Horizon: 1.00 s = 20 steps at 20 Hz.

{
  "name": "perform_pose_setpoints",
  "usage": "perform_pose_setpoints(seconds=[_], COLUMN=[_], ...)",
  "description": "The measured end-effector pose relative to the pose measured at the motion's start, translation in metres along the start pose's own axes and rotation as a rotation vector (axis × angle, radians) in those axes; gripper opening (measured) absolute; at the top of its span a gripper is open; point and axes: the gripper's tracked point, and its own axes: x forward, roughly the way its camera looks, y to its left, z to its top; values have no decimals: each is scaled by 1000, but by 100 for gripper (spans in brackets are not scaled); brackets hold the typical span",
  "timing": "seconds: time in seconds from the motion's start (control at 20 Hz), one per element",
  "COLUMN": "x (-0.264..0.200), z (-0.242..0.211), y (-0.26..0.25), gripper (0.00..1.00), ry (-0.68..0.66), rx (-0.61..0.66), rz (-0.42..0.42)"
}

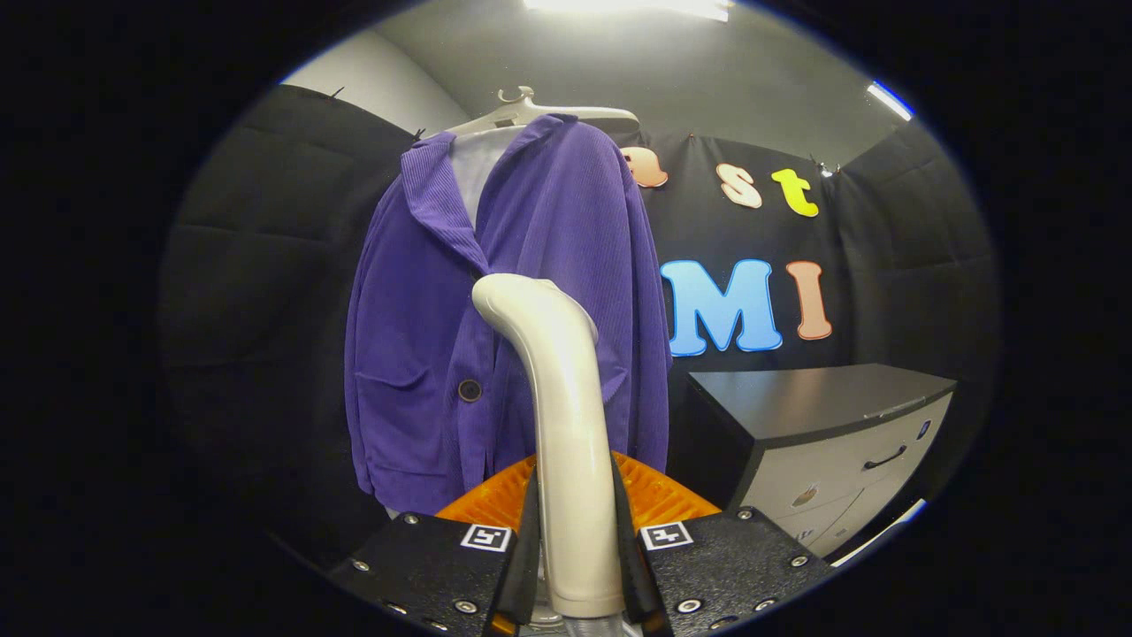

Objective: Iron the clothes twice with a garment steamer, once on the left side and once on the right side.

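A purple corduroy jacket [531, 292] hangs on a white hanger [539, 115] straight ahead, its front facing me, with a dark button [470, 390] low on the front. My gripper [575, 531] is shut on the handle of a cream-white garment steamer [566, 425], which stands upright between both fingers. The steamer's bent head [517, 296] points toward the jacket's middle front, close to the cloth; whether it touches I cannot tell.
A low cabinet [831, 425] with a dark top and pale drawers stands to the right of the jacket. Black padded booth walls close in on the left and behind. An orange ribbed surface [654, 495] lies just beyond the fingers.
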Motion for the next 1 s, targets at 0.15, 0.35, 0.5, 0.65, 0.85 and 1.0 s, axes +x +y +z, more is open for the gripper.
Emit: perform_pose_setpoints(seconds=[0.15,0.35,0.5,0.65,0.85,1.0], x=[3,7,-6,-15,-20,-28], z=[-27,-32,-49,-71,-111,-128], y=[0,2,4,4,3,5], gripper=[39,39,39,39,39,39], ry=[34,46,56,103,181,211], rx=[-5,-7,-5,-5,-5,-13], rz=[-6,2,2,-1,-12,-6])
